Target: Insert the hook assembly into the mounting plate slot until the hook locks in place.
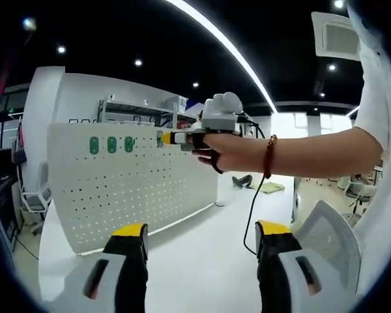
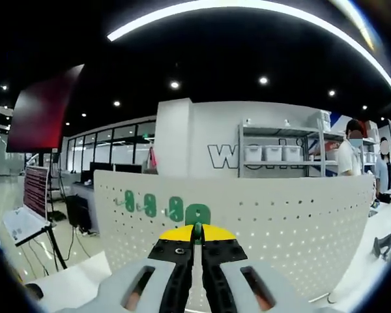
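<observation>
Left gripper view: the left gripper (image 1: 202, 238) rises from the bottom edge with its yellow-tipped fingers (image 1: 131, 231) set wide apart, nothing between them, over the white bench (image 1: 195, 261). Beyond, a white pegboard mounting plate (image 1: 130, 189) stands upright on the bench, carrying three green hooks (image 1: 111, 145) in a row near its top edge. Farther right along that top edge, a person's hand (image 1: 225, 151) with a bead bracelet (image 1: 270, 156) holds the right gripper (image 1: 164, 137), its yellow tip at the plate's upper edge just right of the three hooks. A black cable (image 1: 251, 215) hangs from that gripper to the bench. A metal shelving rack (image 1: 143, 111) stands behind the plate.

Right gripper view: the right gripper (image 2: 197, 240) has its fingers (image 2: 176, 251) drawn narrow, closed on a green hook assembly (image 2: 197, 222) whose green plate shows just above the yellow tips, against the face of the mounting plate (image 2: 300, 222). Whether it is seated in a slot cannot be told. To its left, three more green hooks (image 2: 150, 205) hang on the plate. Behind, a shelving rack (image 2: 280, 153) holds white bins, with people standing at far right.
</observation>
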Tool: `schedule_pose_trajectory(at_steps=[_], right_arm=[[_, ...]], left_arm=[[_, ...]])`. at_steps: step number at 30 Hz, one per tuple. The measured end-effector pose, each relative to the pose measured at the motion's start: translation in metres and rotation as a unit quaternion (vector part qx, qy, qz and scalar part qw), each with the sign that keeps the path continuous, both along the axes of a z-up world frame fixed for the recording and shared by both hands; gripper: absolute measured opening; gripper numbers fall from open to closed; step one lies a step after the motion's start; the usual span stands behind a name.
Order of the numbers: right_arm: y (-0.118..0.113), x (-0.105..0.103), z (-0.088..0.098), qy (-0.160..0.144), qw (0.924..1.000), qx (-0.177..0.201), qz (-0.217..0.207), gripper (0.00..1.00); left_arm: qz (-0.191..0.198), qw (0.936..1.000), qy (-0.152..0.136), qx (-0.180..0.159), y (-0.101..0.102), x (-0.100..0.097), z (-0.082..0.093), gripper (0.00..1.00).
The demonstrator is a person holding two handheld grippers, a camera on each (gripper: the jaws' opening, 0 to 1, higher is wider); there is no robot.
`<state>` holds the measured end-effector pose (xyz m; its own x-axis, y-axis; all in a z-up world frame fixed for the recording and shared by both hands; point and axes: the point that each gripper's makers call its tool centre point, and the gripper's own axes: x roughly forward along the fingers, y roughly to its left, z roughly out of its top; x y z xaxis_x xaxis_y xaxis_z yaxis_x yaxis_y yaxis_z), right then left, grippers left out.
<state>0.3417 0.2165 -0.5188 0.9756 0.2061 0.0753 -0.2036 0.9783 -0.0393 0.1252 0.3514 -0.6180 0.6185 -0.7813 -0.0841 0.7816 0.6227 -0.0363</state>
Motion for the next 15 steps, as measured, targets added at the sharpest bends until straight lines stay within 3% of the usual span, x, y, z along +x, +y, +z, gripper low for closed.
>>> schedule_pose_trajectory(at_steps=[15], right_arm=[[0.001, 0.021, 0.002, 0.001, 0.9999, 0.014, -0.009, 0.01]], left_arm=[[0.0, 1.0, 0.008, -0.002, 0.004, 0.002, -0.005, 0.7]])
